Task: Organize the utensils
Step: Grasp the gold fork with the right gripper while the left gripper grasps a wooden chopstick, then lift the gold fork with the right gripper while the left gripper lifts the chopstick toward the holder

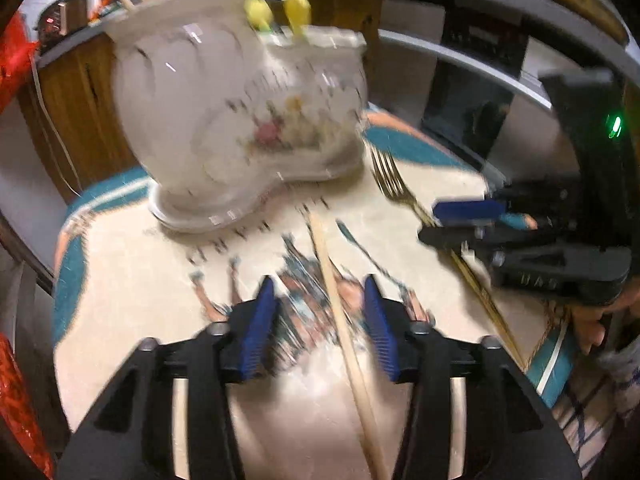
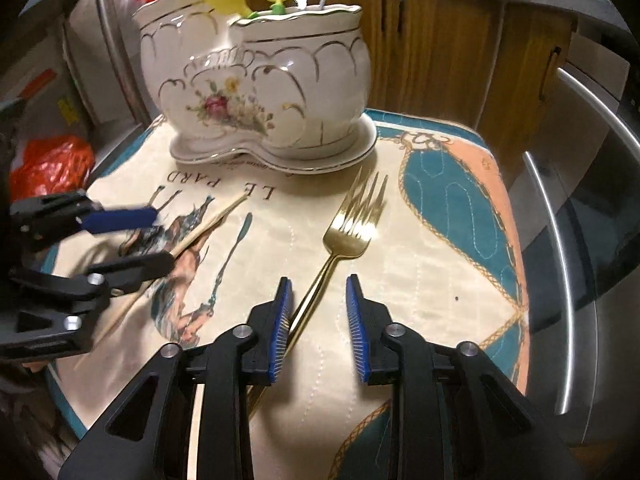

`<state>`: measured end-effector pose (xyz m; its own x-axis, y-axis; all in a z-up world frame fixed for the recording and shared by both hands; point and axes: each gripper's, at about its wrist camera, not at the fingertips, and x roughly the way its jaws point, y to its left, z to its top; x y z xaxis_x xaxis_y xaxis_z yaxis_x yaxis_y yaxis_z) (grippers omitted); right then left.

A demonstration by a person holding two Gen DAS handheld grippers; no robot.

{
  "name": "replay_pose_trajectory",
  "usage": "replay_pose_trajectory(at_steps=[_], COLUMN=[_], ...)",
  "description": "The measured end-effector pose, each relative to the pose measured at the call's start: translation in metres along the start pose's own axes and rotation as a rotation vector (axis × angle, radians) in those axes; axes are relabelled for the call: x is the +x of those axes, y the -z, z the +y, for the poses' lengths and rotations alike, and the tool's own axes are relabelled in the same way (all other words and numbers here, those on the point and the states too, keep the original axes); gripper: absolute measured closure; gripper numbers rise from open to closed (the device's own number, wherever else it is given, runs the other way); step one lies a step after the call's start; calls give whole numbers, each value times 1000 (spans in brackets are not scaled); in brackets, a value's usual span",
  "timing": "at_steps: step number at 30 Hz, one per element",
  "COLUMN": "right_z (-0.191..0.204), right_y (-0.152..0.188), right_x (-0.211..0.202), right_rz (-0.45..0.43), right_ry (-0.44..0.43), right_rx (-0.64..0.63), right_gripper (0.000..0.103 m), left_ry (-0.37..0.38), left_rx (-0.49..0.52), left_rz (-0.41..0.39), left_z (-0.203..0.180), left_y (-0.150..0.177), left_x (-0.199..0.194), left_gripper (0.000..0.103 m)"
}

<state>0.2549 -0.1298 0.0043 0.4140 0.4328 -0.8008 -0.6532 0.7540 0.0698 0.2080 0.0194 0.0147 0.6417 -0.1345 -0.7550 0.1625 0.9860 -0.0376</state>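
Left wrist view: my left gripper hangs with jaws released astride the wooden chopstick on the printed mat.

Right wrist view: my right gripper has its jaws released above the gold fork, which lies below the ceramic holder at the mat's far edge.

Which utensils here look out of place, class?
Two lie loose on the printed mat instead of in the white floral ceramic holder: a gold fork and a thin wooden chopstick, each lying askew.
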Motion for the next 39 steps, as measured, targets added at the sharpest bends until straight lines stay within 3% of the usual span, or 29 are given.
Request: replay_pose_trajectory(at_steps=[3,6,15,22,29,33,39], right_z=[-1,-4,-13,-5,-9,-17,-32], right_y=[-1,-4,-23,-32,-30,-22,-20], right_x=[0,-1,3,10,7,-3,-21], right_rz=[32,97,343,450,414,363,266], right_ry=[-22,-48,-99,-81,-70,-59,-109], right_rx=[-30,-81,-184,-207,-140,-119,-46], right_gripper=[85,87,91,91,96,96,96], left_ry=[-13,-14,-12,-2,44,53,116], left_rx=[21,42,153,192,182,136,74], left_rz=[38,70,210,281,294,242,143], left_z=[-4,-5,-11,-16,-3,6,18], left_y=[1,-1,-14,-22,-21,-12,-1], left_x=[6,6,10,14,13,6,-12], left_gripper=[71,85,85,85,85,97,97])
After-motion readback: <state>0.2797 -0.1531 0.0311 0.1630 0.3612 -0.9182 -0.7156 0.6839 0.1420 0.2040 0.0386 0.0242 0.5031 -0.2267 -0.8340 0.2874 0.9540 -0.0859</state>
